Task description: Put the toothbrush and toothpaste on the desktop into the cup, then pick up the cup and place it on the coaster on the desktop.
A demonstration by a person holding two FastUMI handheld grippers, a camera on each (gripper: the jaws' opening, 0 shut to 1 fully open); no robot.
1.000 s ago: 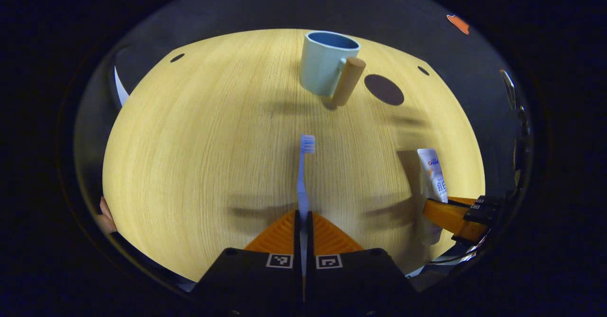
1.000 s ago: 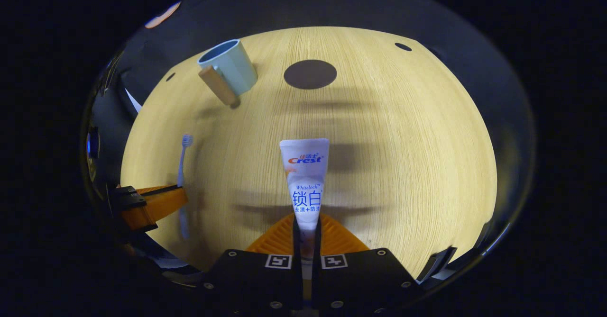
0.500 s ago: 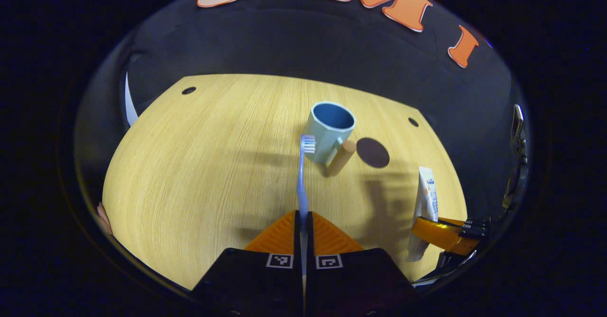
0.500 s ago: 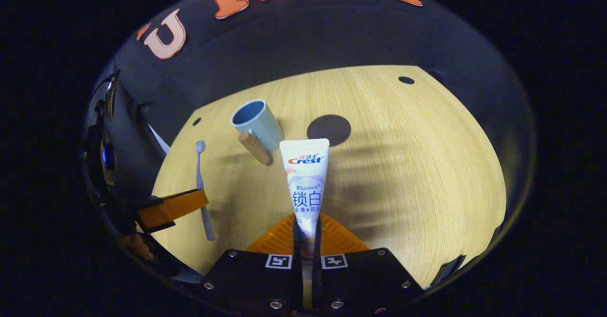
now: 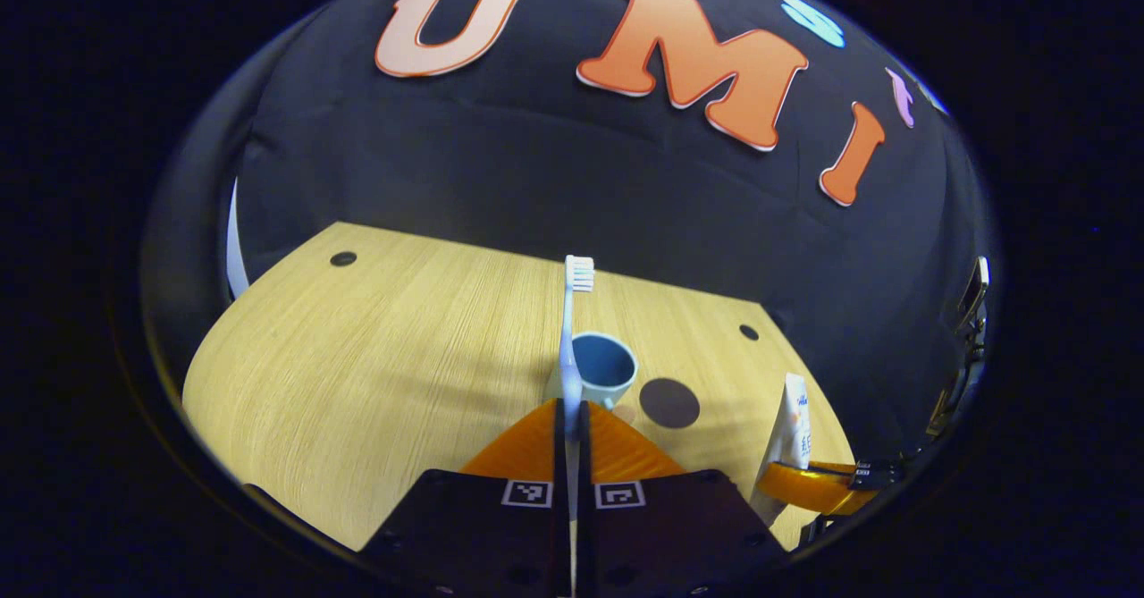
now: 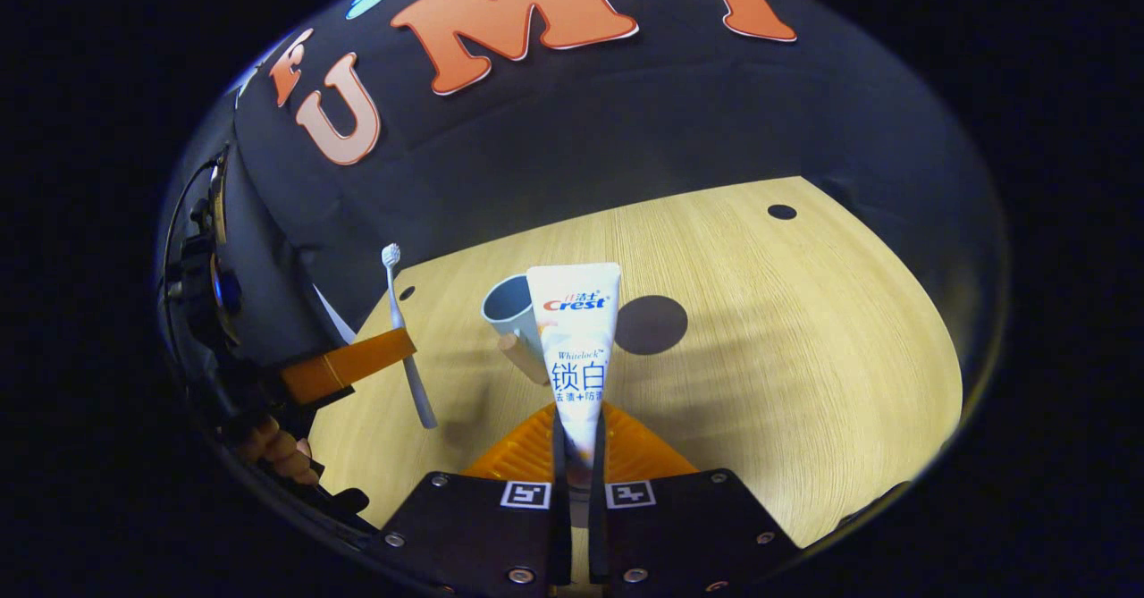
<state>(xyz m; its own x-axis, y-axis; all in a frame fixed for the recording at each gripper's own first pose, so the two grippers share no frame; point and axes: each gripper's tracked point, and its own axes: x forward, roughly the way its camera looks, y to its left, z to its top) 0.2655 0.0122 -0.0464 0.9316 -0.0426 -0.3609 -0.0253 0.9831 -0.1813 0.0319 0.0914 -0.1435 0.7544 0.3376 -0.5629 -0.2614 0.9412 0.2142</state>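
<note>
At the bottom centre of each view, a gripper is clamped on one item: the left gripper (image 5: pixel 572 419) on the toothbrush (image 5: pixel 568 339), bristles up, the right gripper (image 6: pixel 576 442) on the toothpaste (image 6: pixel 576 348). Both are held upright, likely for lowering into the cup (image 5: pixel 601 367) at mid-frame, beside the coaster (image 5: pixel 668 402).
</note>
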